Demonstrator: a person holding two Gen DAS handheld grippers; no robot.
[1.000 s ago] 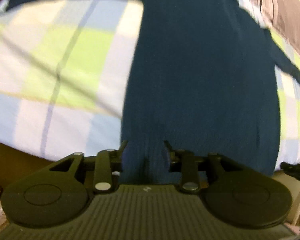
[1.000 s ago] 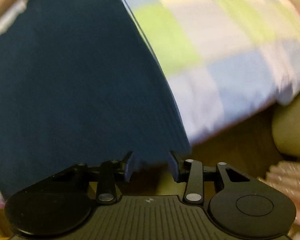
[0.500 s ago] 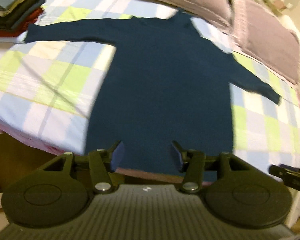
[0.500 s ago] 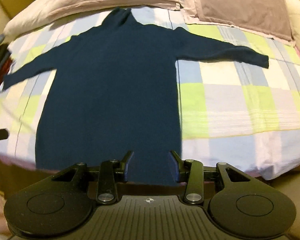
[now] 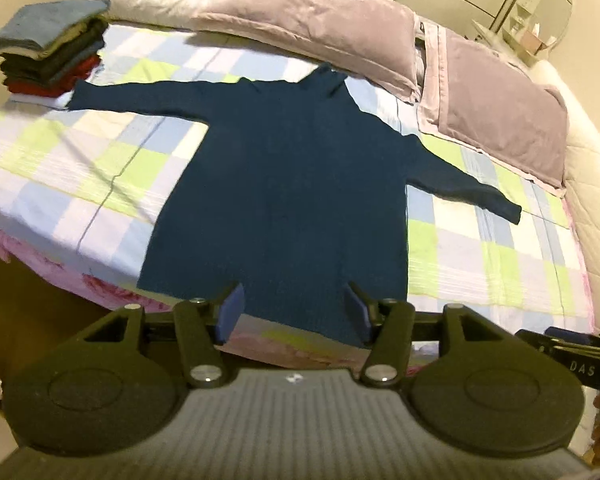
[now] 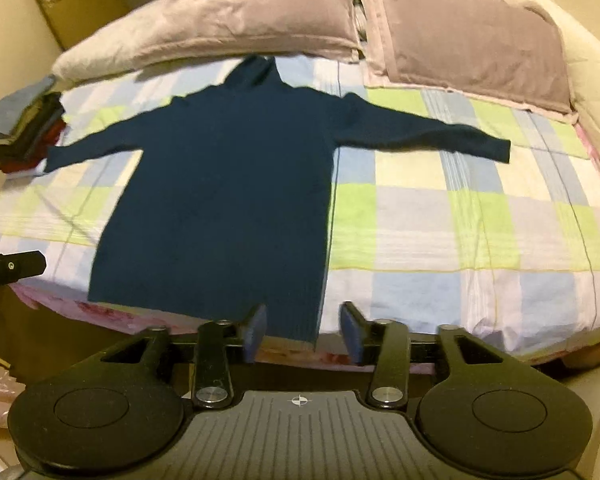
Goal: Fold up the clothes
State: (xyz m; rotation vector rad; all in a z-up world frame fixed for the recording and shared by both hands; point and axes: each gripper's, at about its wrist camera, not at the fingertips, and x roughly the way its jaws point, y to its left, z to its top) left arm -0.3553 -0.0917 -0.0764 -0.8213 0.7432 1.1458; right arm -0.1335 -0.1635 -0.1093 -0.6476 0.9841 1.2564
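Observation:
A dark blue long-sleeved sweater (image 5: 284,184) lies flat on the checked bedsheet (image 5: 80,168), sleeves spread to both sides, collar toward the pillows, hem at the bed's near edge. It also shows in the right wrist view (image 6: 220,200). My left gripper (image 5: 294,312) is open and empty, held back from the hem's middle. My right gripper (image 6: 302,330) is open and empty, back from the hem's right corner. The right gripper's tip (image 5: 572,354) shows at the left wrist view's right edge; the left gripper's tip (image 6: 12,266) shows at the right wrist view's left edge.
A stack of folded clothes (image 5: 48,56) sits at the bed's far left corner, also in the right wrist view (image 6: 24,128). Two mauve pillows (image 5: 292,20) (image 5: 496,108) lie along the head of the bed. The sheet (image 6: 480,220) stretches right of the sweater.
Both grippers have pulled back and up from the sweater's hem, so the whole sweater and bed now show. Both jaws have opened wider.

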